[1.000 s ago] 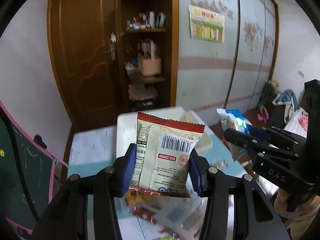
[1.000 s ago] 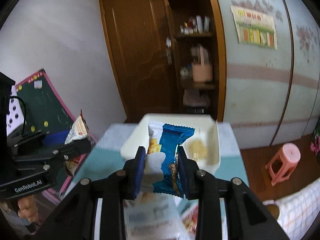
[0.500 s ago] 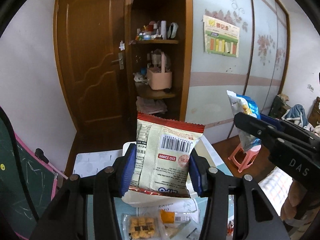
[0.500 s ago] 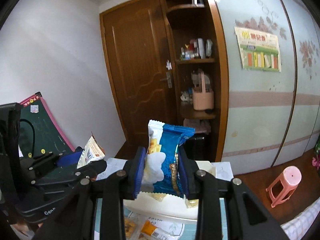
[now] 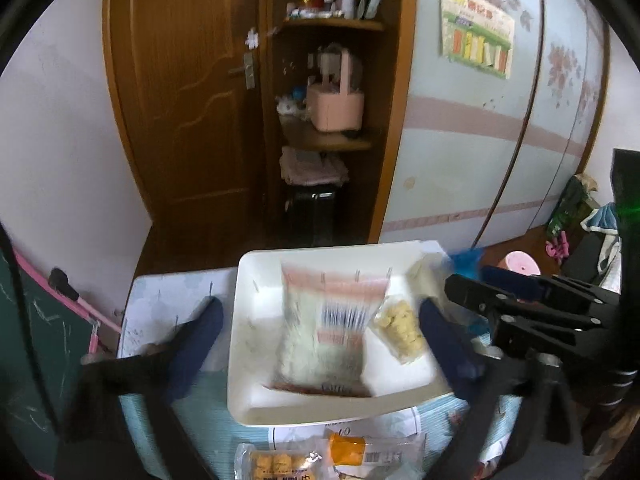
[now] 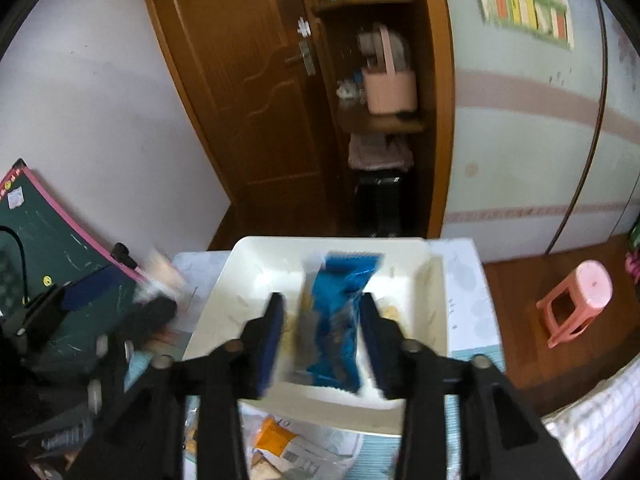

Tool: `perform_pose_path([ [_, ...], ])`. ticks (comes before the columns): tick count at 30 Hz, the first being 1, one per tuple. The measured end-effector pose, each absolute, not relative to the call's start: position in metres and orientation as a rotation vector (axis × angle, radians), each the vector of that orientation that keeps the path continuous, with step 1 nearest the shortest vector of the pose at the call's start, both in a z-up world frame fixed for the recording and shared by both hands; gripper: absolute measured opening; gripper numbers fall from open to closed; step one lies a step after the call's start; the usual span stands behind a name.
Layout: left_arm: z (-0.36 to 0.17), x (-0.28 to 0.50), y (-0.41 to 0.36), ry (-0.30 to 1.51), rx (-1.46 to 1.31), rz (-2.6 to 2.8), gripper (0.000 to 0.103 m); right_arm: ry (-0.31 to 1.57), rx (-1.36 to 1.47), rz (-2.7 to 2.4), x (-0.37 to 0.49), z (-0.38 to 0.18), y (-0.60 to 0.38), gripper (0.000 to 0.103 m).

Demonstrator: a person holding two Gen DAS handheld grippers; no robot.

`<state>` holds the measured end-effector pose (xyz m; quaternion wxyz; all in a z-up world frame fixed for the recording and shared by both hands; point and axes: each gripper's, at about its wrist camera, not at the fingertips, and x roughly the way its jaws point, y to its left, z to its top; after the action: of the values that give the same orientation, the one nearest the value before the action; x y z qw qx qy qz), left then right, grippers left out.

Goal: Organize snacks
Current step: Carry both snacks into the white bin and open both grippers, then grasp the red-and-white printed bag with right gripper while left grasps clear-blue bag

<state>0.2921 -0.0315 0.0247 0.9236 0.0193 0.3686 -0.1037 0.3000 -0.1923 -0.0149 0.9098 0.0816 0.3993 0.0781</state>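
Note:
A white tray [image 5: 240,396] stands on the table in front of both grippers. My left gripper [image 5: 320,308] hangs over it, jaws opening wide. The cream packet with a red edge and barcode [image 5: 324,332] is blurred between the pads, free of them and inside the tray. A small clear bag of yellow pieces [image 5: 400,328] lies at the tray's right. My right gripper [image 6: 320,300] is also over the tray [image 6: 240,252], its jaws opening. The blue packet [image 6: 340,320] is blurred between them, not pressed. In the left wrist view the right gripper [image 5: 456,284] shows at the right.
Loose snack packets [image 5: 280,460] lie on the table near the tray's front edge, one with an orange label [image 5: 348,448]. A green chalkboard [image 6: 40,232] leans at the left. A pink stool [image 6: 580,300] stands on the floor at the right. A wooden door and shelves lie behind.
Both grippers tilted down toward the white tray and moved over it. Both sets of jaws parted, and the cream packet and the blue packet came free of the pads.

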Motion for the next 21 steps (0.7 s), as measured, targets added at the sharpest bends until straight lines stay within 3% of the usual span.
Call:
perform_pose_path([
  [1, 0.02, 0.293, -0.028, 0.763, 0.03, -0.212, 0.099, 0.831, 0.179, 0.141, 0.301, -0.019, -0.195, 0.067],
  [3, 0.014, 0.297, -0.024, 0.788, 0.022, -0.206, 0.099, 0.828, 0.195, 0.125, 0.298, -0.022, -0.198, 0.073],
  [21, 0.054, 0.225, 0.006, 0.724, -0.04, -0.199, 0.099, 0.866, 0.181, 0.057, 0.247, 0.007, -0.203, 0.073],
])
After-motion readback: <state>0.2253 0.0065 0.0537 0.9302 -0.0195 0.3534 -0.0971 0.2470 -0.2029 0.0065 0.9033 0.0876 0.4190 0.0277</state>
